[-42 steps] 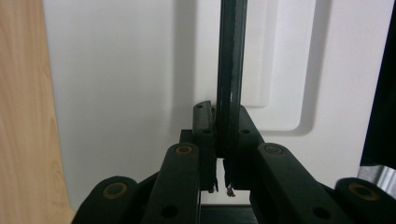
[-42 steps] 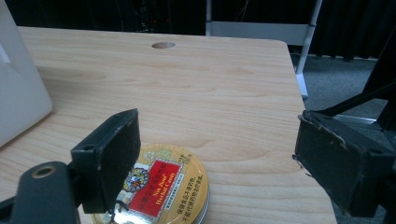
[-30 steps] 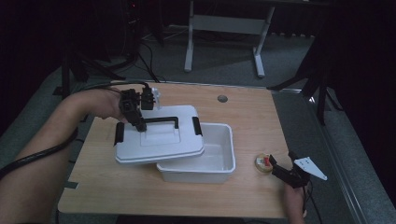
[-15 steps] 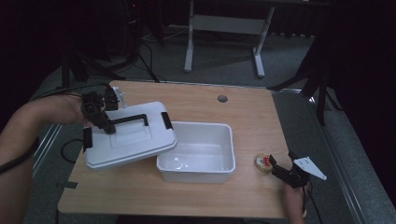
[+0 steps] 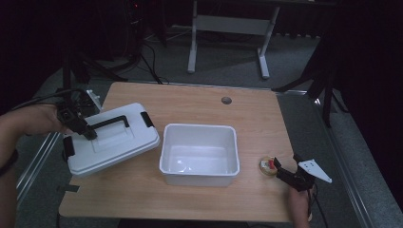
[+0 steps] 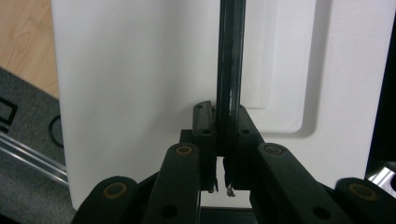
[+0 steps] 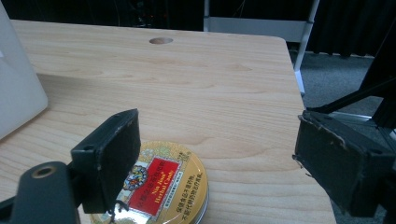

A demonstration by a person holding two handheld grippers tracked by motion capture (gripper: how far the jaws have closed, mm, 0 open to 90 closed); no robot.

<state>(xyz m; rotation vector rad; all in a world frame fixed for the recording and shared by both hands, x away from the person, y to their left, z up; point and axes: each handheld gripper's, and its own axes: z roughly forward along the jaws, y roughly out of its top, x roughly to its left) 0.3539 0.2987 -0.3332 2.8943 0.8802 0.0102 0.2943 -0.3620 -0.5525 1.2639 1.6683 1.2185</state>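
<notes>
My left gripper (image 5: 87,132) is shut on the black handle (image 5: 112,122) of a white lid (image 5: 114,147), which hangs tilted over the table's left part, beside the bin. In the left gripper view the jaws (image 6: 223,140) clamp the thin black handle (image 6: 229,70) against the white lid (image 6: 140,93). An open white bin (image 5: 199,175) stands at mid-table with nothing inside. Near the front right edge my right gripper (image 5: 285,172) stands open next to a round gold tin (image 5: 268,166). In the right gripper view the tin (image 7: 161,189) lies low between the open jaws (image 7: 217,154), closer to the left one.
The wooden table (image 5: 214,114) has a round cable hole (image 5: 226,100) at the back. A corner of the white bin (image 7: 16,88) shows at the left of the right gripper view. A metal rail (image 5: 38,156) runs along the table's left side, and a desk frame (image 5: 228,28) stands behind.
The left gripper has carried the lid leftward off the bin and slightly down, uncovering the bin. The right gripper and the tin have stayed put.
</notes>
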